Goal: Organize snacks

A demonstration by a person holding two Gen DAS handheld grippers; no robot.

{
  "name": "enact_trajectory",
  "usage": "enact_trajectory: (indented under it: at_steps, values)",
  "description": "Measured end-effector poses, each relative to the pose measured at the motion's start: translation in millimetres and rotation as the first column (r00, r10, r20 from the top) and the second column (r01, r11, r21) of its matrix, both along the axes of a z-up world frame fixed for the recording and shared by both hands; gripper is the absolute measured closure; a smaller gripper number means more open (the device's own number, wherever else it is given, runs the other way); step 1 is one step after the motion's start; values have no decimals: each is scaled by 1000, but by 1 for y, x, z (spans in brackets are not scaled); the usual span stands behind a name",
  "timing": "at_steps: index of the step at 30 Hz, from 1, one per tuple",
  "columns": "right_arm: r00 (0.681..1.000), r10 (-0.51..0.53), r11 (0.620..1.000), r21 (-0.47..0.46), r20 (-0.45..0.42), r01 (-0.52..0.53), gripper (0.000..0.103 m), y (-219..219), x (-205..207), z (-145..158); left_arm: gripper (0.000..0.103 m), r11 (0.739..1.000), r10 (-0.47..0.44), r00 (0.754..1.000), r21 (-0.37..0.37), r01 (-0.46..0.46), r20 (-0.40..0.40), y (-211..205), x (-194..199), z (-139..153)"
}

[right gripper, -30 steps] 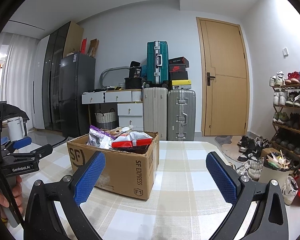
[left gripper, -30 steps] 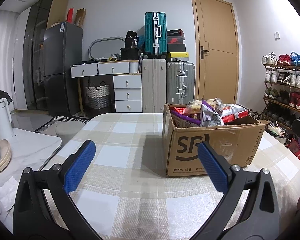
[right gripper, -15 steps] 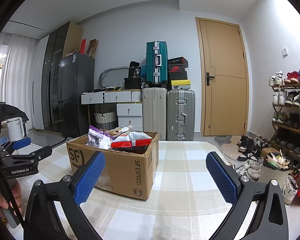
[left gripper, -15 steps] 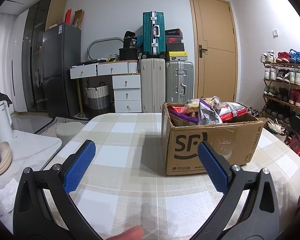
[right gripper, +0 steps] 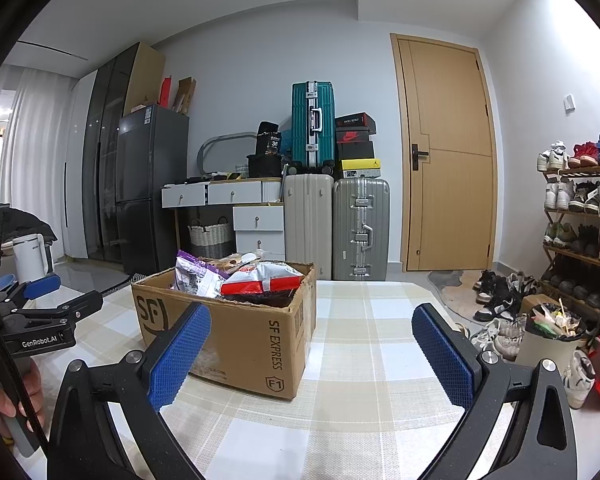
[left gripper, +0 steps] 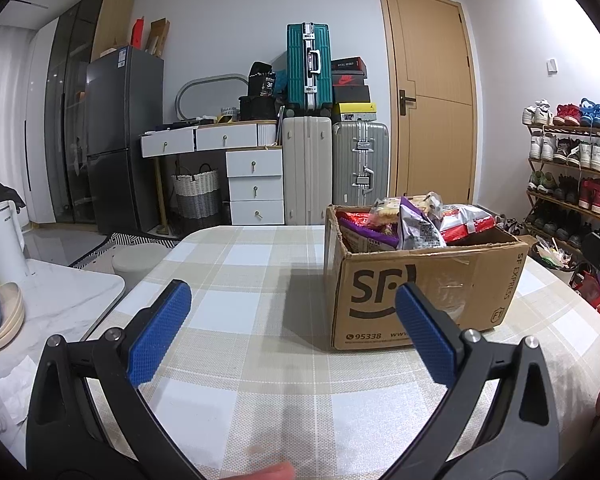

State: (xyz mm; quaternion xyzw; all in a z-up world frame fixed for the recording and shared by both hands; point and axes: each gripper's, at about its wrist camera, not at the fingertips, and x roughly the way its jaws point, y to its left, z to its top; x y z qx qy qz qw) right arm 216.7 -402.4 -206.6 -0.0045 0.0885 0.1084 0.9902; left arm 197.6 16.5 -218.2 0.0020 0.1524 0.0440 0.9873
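Both views have edged closer to the box [left gripper: 420, 280]; both claws [left gripper: 292, 320] [right gripper: 312, 344] gape wide, empty; heaped snacks [left gripper: 416, 224] hide its interior.

Bright, even indoor light; sharp focus, strong fisheye bending, black vignette at corners.

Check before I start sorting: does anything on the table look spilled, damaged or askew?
Nothing spilled. The cardboard box sits flat on the checked table; its top edge is ragged and the snack bags are heaped above the rim.
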Motion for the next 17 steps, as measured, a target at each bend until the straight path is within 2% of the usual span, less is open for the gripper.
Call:
enact_trajectory:
  at_steps: [17]
  values:
    - [1000,0,1000,2,-2,0,1,0,-1,0,1,1000,3,1000,-2,-3,2,0,-3,4]
